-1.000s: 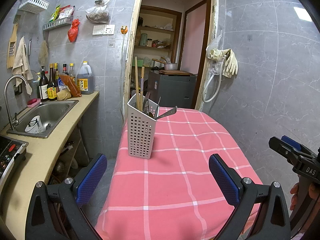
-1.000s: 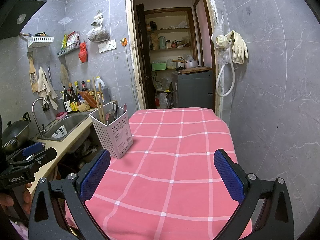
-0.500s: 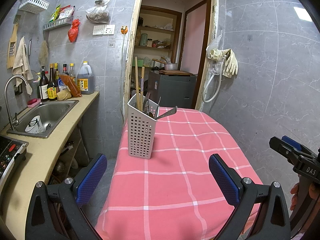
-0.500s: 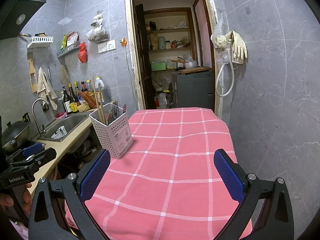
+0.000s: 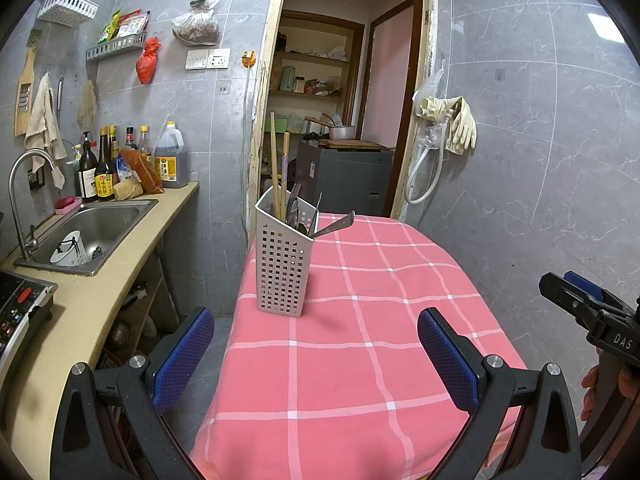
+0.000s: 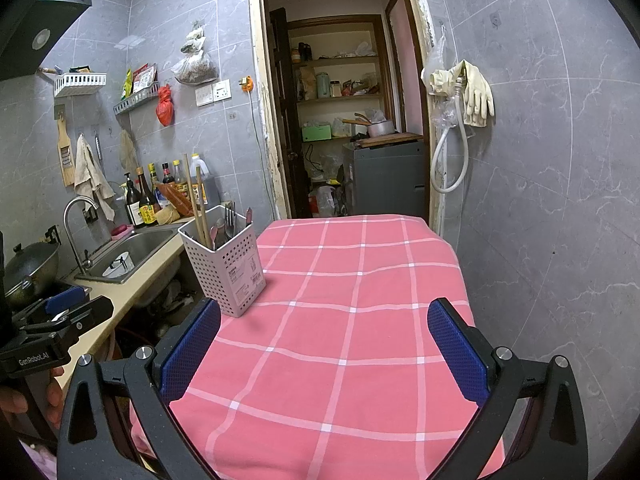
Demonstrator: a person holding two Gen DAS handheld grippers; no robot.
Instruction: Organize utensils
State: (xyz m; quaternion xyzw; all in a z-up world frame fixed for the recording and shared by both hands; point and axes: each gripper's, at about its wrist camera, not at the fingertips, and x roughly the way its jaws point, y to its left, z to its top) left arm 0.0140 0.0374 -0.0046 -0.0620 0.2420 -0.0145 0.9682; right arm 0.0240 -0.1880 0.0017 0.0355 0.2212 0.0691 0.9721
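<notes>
Left tool (image 5: 316,354) and right tool (image 6: 324,346) gape wide, holding nothing.

Black tongs (image 5: 316,350), blue textured pads (image 5: 184,356)

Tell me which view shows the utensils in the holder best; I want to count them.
The left wrist view: the utensil holder stands nearer and centred, with chopsticks upright and a metal handle leaning out over its rim. The right wrist view shows the holder farther left, its chopsticks and a fork visible but overlapping more.
</notes>
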